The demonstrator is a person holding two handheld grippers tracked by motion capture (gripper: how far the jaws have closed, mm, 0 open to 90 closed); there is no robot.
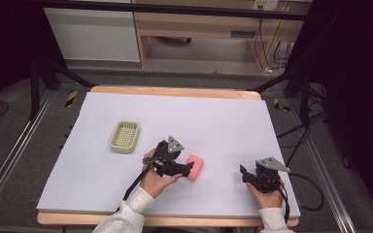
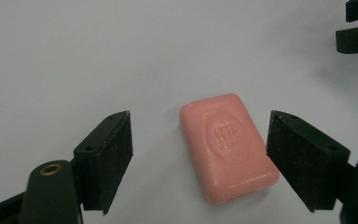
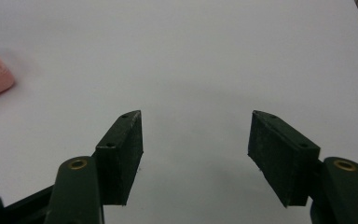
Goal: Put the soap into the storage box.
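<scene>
Pink soap bar (image 2: 227, 147) lying flat on white table cover (image 1: 223, 121), embossed face up, set at a slant between left gripper (image 2: 199, 154) pads, nearer the right-hand pad in the left gripper view yet clear of both. Jaws of left gripper spread wide, nothing clamped; bar free on the surface. In high view, same bar (image 1: 195, 168) seen just beside left gripper (image 1: 183, 168), near the front-centre of the cover. Right gripper (image 3: 196, 140) parked well apart to the right, jaws likewise wide and bare, only an edge of pink at the far left of the right gripper view. Pale green slotted soap dish (image 1: 125, 136) standing apart to the left of the bar, apparently empty, judged the likely destination. Step in hand judged to be the pick-up of the bar. Recommended: square the pads to the long sides of the bar, centre it between them, lower until pad faces cover the side walls, then close evenly. Risk noted: off-centre closure likely to push or spin the slick bar instead of seating it.
</scene>
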